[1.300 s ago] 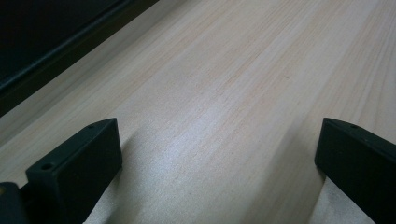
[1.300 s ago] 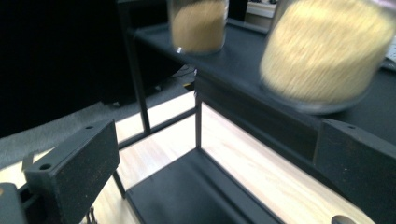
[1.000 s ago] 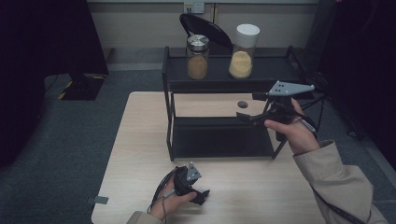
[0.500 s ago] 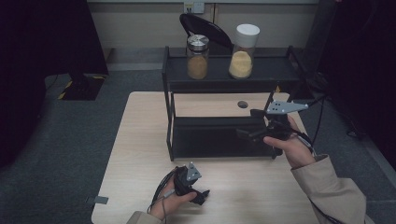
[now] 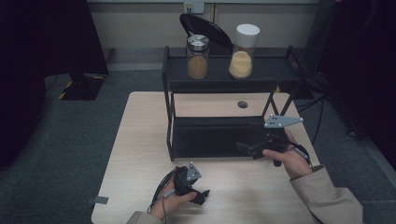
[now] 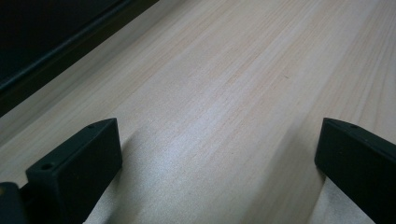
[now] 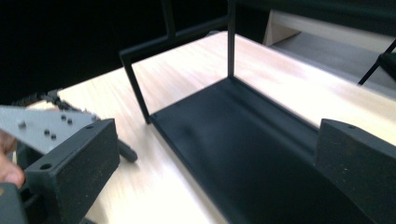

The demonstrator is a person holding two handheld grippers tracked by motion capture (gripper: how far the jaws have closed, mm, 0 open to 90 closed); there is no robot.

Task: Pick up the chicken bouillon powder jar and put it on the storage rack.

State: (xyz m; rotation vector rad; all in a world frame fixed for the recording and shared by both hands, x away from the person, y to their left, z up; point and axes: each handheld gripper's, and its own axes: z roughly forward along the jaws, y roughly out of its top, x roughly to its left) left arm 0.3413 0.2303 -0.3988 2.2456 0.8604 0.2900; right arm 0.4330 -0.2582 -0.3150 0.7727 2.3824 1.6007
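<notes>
Beside the rack's lower shelf (image 5: 210, 135), the right tool (image 5: 245, 148), jaws wide and empty, has dropped lower.

I see a metal-lidded jar (image 5: 198, 57) and a white-lidded jar (image 5: 243, 51) standing apart on the rack (image 5: 275, 72); each seems to hold a tan powder.

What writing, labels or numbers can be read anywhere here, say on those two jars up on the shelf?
None can be read. The steel-lidded jar and the white-lidded jar on the black rack show no label, and neither do the table or either pair of tongs.
</notes>
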